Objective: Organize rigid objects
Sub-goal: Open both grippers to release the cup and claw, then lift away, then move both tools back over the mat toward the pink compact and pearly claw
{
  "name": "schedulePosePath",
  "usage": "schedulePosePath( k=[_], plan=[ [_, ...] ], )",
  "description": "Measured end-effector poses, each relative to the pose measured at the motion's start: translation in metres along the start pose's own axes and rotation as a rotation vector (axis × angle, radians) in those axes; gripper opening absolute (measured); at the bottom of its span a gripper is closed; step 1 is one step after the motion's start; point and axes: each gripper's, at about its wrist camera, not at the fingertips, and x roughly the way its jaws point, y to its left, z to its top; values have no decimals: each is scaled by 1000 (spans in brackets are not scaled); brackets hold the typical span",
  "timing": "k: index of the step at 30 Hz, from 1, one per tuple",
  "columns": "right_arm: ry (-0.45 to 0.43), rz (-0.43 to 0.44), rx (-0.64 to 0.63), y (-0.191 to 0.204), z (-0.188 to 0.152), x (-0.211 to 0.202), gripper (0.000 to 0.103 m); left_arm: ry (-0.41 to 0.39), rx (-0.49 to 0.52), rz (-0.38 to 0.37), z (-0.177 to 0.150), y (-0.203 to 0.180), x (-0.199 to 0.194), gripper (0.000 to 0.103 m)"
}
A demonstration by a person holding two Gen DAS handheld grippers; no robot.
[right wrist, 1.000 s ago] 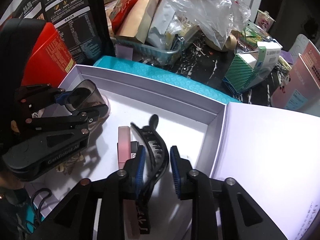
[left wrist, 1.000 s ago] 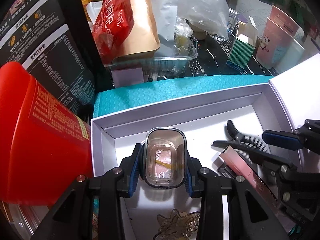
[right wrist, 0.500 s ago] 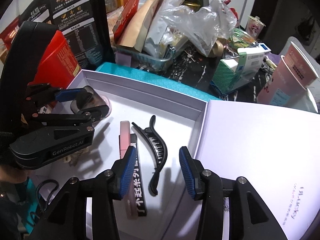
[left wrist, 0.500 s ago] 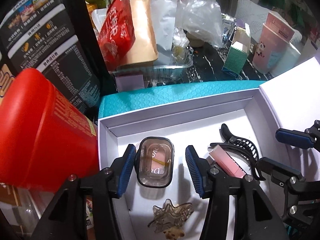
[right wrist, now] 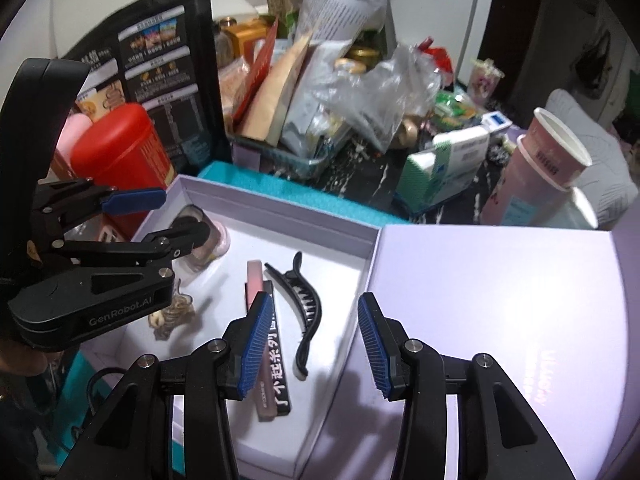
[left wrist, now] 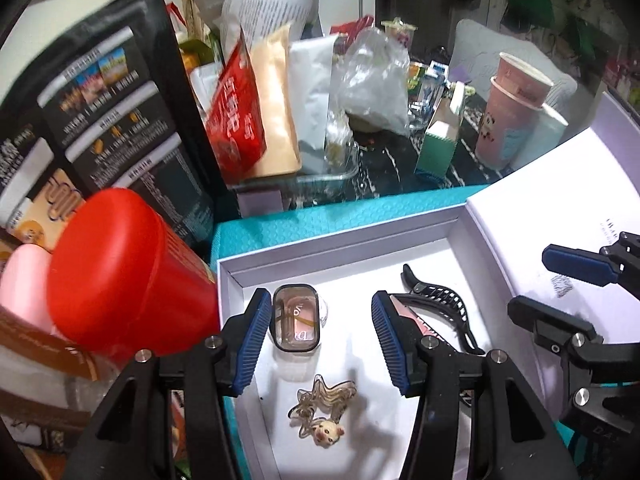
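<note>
Inside the white box point(left wrist: 456, 220), a small clear case point(left wrist: 297, 318) is lying near the far left corner, a star-shaped clip point(left wrist: 324, 408) nearer the front, and a black claw clip point(right wrist: 306, 304) beside a pink bar point(right wrist: 262, 332) toward the right wall. Above the case, the left tool point(left wrist: 320, 340) is hanging with its jaws apart, gripping nothing. Over the claw clip and the box's right wall, the right tool point(right wrist: 310, 344) is hovering with its jaws spread and empty.

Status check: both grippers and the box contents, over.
Left gripper open, empty. Right gripper open, empty. Small case, hair claw, pink bar, charm in white box. Nothing blocking.
</note>
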Motion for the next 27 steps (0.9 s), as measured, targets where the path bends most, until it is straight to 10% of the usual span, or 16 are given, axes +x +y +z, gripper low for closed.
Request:
schedulePosePath(
  k=[27],
  plan=[
    [-274, -20, 2, 18, -48, -136, 47, -236, 28, 8, -36, -22, -132, 52]
  ],
)
